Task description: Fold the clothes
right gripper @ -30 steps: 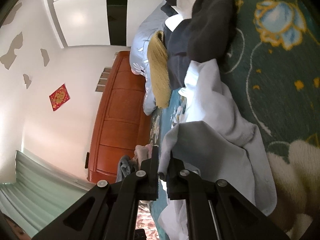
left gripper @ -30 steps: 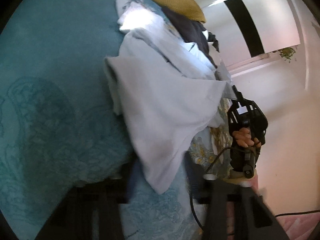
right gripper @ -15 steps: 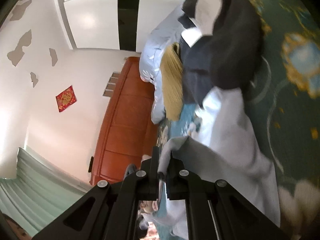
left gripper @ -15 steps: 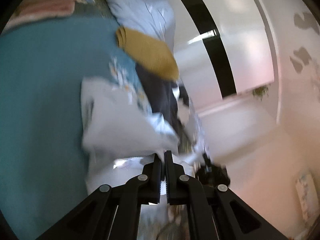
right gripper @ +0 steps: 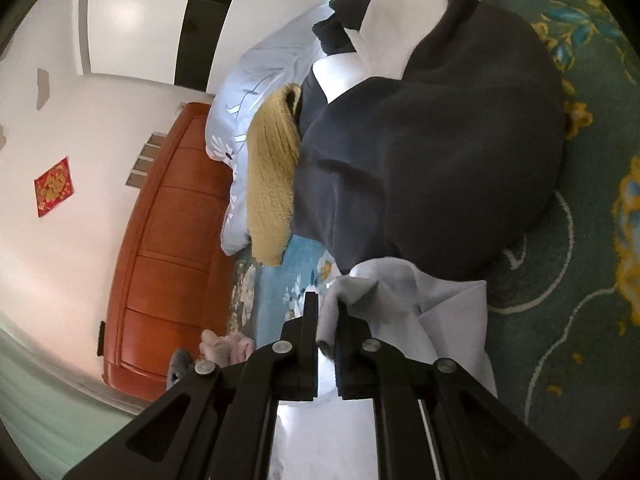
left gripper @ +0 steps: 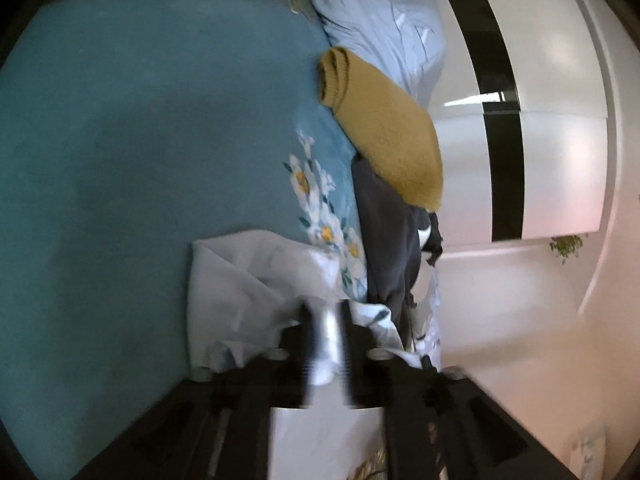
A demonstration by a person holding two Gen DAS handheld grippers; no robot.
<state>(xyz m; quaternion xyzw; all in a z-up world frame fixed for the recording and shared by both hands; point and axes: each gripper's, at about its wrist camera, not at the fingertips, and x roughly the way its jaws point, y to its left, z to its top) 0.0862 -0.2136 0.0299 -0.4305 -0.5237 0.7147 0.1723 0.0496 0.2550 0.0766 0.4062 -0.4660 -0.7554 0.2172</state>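
Right wrist view shows us the right tool pinching a fold of the pale grey garment on the bed, while our blurred left tool has fingers slightly apart around the same cloth.

Ahead of me spreads a teal bedspread printed with white daisies, and a pale blue pillow with white flower print lies at its far end. Beyond that I see a glossy white wardrobe with a black vertical stripe. Off to my other side stands an orange-brown wooden headboard, and on the pale wall near it hangs a red and gold paper decoration.
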